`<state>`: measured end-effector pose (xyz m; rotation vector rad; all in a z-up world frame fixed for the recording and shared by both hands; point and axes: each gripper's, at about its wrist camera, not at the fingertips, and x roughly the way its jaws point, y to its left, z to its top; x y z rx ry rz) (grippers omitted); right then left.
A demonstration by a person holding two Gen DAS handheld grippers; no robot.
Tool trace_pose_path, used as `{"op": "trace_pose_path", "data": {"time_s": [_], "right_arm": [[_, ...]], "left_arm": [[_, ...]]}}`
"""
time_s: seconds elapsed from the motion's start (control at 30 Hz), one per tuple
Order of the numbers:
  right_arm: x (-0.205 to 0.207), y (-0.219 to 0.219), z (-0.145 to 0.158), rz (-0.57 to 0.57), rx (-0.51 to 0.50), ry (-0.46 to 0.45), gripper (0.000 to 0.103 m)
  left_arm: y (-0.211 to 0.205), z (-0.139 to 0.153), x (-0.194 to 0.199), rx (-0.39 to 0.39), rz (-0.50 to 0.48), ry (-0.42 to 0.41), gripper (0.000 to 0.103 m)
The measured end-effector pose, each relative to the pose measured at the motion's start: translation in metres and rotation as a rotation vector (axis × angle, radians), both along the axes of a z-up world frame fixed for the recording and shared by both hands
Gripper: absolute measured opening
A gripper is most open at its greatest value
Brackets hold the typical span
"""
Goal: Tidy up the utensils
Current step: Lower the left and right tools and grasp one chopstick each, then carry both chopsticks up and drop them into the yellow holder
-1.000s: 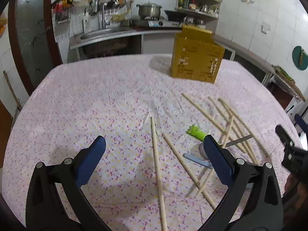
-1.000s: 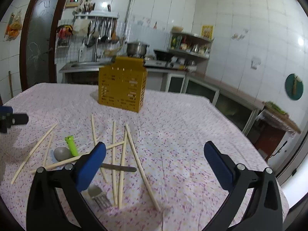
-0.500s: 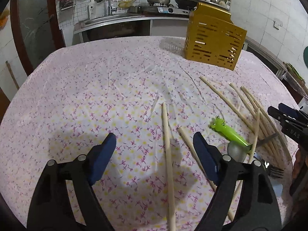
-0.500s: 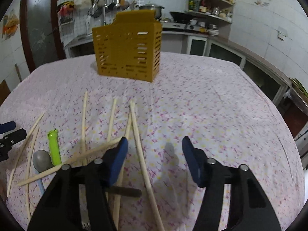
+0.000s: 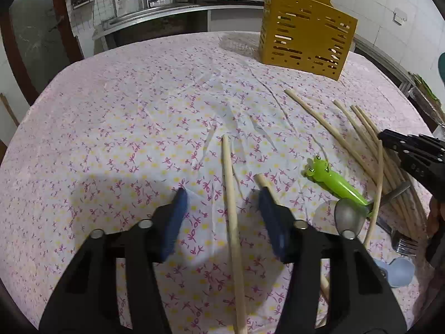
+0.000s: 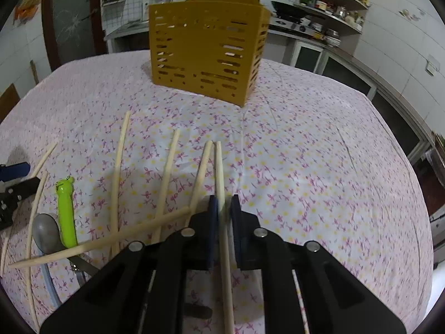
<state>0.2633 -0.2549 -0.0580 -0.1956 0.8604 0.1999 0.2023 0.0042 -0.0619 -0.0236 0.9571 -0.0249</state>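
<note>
A yellow slotted utensil holder [image 5: 306, 47] stands at the far side of the table; it also shows in the right wrist view [image 6: 205, 53]. Several wooden chopsticks lie on the flowered cloth. My left gripper [image 5: 222, 194] is open, low over the cloth, its jaws either side of one chopstick [image 5: 230, 203]. My right gripper [image 6: 222, 203] is shut on a chopstick [image 6: 221, 178] that lies on the table. A green frog-handled spoon [image 5: 333, 183] lies between the grippers; it also shows in the right wrist view [image 6: 66, 211].
A fork [image 5: 403, 242] and a pale blue spoon [image 5: 397, 272] lie at the right near the table's front edge. A dark-handled utensil [image 6: 83, 267] lies under the crossed chopsticks. Kitchen counter and sink [image 5: 167, 14] stand behind the table.
Both grippers have dropped toward the table and moved forward. The left jaws have narrowed around a chopstick. The right jaws have shut on a chopstick.
</note>
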Motion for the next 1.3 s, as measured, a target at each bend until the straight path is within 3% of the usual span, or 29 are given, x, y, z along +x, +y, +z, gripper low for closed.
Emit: {"op": "trace_pose_path", "data": {"time_s": [0.27, 0.43, 0.63, 0.87, 1.3], "right_arm": [[0.012, -0.004, 0.0, 0.005, 0.037, 0.045, 0.009], [0.007, -0.009, -0.001, -0.013, 0.082, 0.041, 0.006], [0.006, -0.012, -0.002, -0.038, 0.112, 0.031, 0.006], [0.004, -0.026, 0.0, -0.074, 0.173, 0.023, 0.006], [0.0, -0.038, 0.008, -0.099, 0.232, -0.027, 0.006]], "left_arm": [[-0.006, 0.0, 0.015, 0.008, -0.025, 0.054, 0.043], [0.005, 0.001, 0.014, -0.028, -0.003, 0.042, 0.02], [0.009, 0.0, 0.009, -0.049, -0.003, 0.019, 0.006], [0.02, 0.004, 0.004, -0.118, 0.017, 0.006, 0.004], [0.016, 0.02, -0.003, -0.143, -0.013, -0.055, 0.004]]}}
